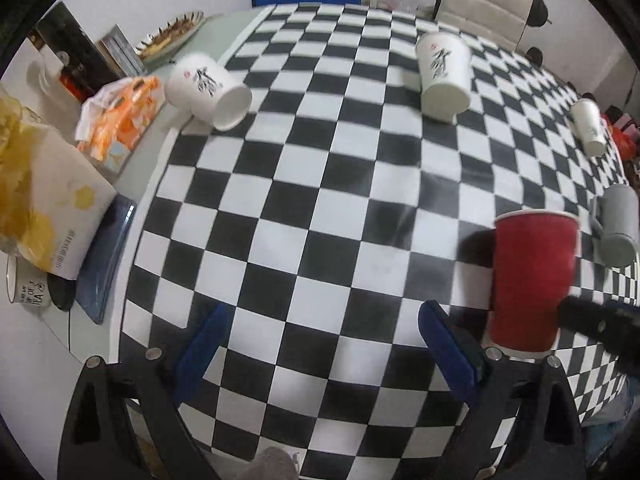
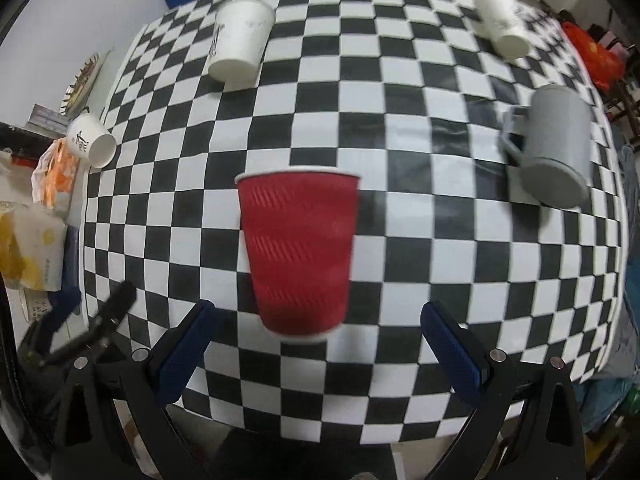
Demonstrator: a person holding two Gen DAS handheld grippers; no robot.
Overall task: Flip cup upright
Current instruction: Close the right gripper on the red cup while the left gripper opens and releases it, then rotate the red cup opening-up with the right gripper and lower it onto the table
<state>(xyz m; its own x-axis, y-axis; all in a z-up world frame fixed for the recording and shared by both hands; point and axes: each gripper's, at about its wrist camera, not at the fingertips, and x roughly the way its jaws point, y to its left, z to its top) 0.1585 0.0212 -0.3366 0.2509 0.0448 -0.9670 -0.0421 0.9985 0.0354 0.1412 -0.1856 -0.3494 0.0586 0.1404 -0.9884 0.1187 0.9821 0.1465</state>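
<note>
Seen first from the left wrist camera, the left gripper (image 1: 320,344) hovers over the near edge of the checkered tablecloth (image 1: 320,184) with its jaws wide apart and nothing between them. A red cup (image 1: 530,280) stands upright at the right of this view, rim up, just beyond the right blue finger pad (image 1: 450,352); a dark blurred part of the right gripper (image 1: 600,322) reaches in from the right edge beside the cup's lower wall, though contact cannot be judged. Far left, a white paper cup (image 1: 206,90) lies on its side at the cloth's edge, near an orange packet (image 1: 120,116) and a white box (image 1: 52,200). Another white cup (image 1: 444,76) sits mouth down toward the far right, a third white cup (image 1: 588,128) lies farther right, and a grey mug (image 1: 618,224) stands inverted just behind the red cup. Turning to the right wrist camera, the right gripper (image 2: 320,340) has its jaws spread apart, and the red cup (image 2: 298,252) stands upright on the cloth between and just beyond the two pads, touched by neither. The grey mug (image 2: 556,144) is inverted at the right, handle facing left. White cups sit far left (image 2: 240,40), at the left edge (image 2: 90,140) and far right (image 2: 502,24). The left gripper (image 2: 100,320) shows, blurred, at the near left.
</note>
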